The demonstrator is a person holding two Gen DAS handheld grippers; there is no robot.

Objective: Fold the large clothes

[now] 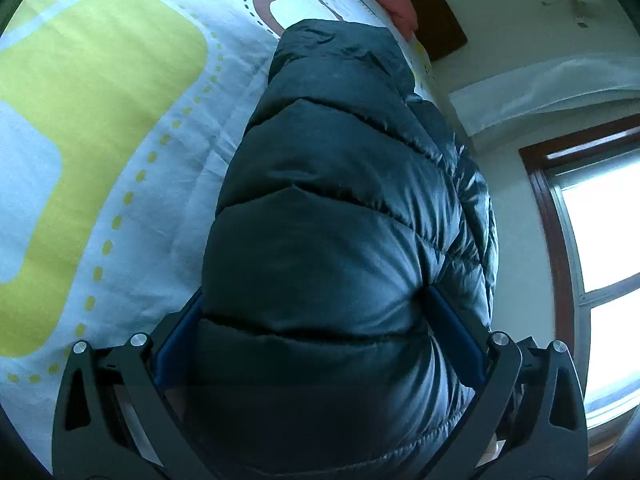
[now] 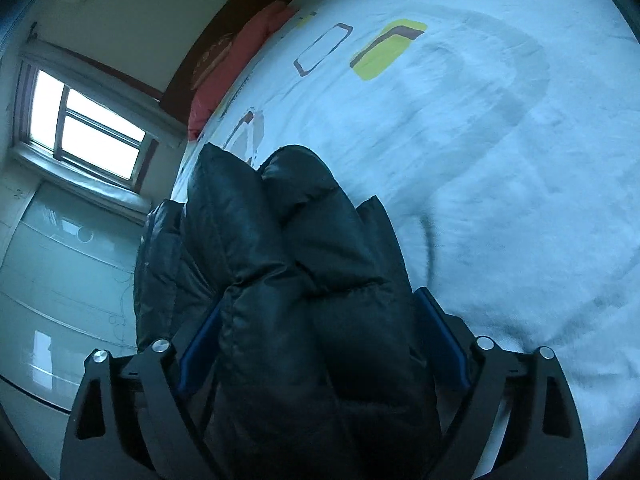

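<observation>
Left gripper (image 1: 320, 320): jaws spread wide, a thick bundle of dark quilted puffer jacket (image 1: 344, 208) filling the gap; firm pad pressure cannot be confirmed. Right gripper (image 2: 320, 328): jaws also wide, folded jacket (image 2: 304, 272) bulk between the blue pads (image 2: 444, 344); grip likewise uncertain. Jacket extends forward over a patterned bedsheet (image 1: 120, 120), near the bed edge. Window (image 2: 84, 132) on the adjacent wall.

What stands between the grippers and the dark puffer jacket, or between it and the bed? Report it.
Nothing visible. The puffer jacket already fills the left gripper and the right gripper, and bare bedsheet lies beside it.
</observation>
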